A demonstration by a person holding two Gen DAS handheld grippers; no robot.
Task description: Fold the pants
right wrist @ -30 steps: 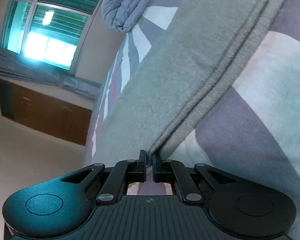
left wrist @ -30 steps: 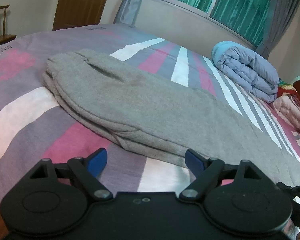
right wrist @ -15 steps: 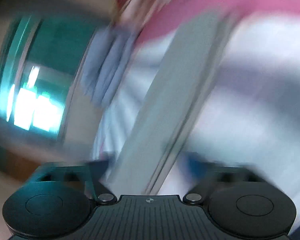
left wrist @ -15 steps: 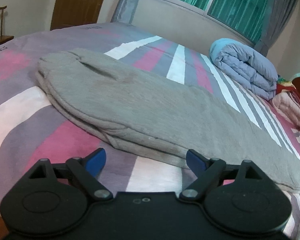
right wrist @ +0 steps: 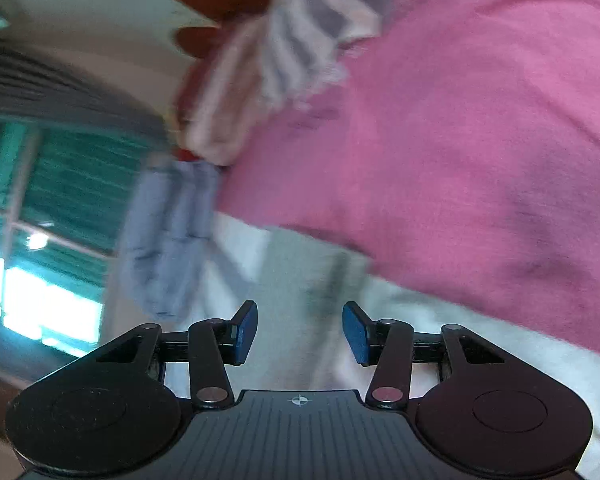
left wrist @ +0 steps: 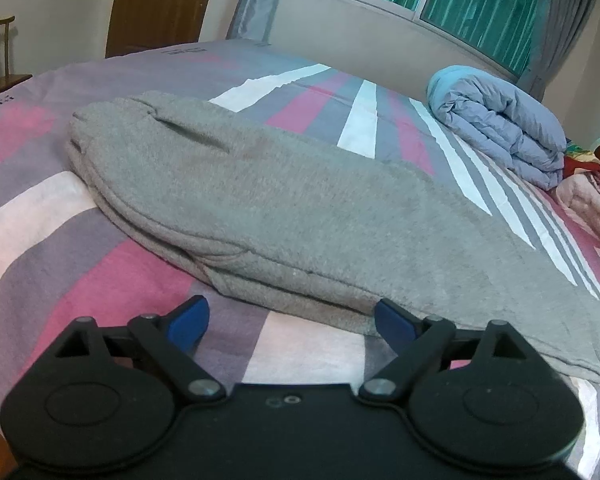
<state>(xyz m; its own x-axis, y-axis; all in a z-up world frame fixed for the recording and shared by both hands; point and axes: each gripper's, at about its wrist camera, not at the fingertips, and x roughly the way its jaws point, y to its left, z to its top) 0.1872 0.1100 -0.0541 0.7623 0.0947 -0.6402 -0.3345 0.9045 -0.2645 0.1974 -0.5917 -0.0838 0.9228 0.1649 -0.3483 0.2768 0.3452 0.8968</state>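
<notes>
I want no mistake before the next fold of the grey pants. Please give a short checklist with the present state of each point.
1. Grey fleece pants lie folded lengthwise on the striped bedspread: ok.
2. Left gripper empty, jaws opening: ok.
3. Right gripper empty, jaws closing: ok.
4. Rolled blue quilt apart from the pants: ok.
5. Pants' far right end flat: cannot tell, right view blurred.

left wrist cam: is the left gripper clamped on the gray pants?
No: the left gripper is open, blue pads apart, short of the gray pants.
</notes>
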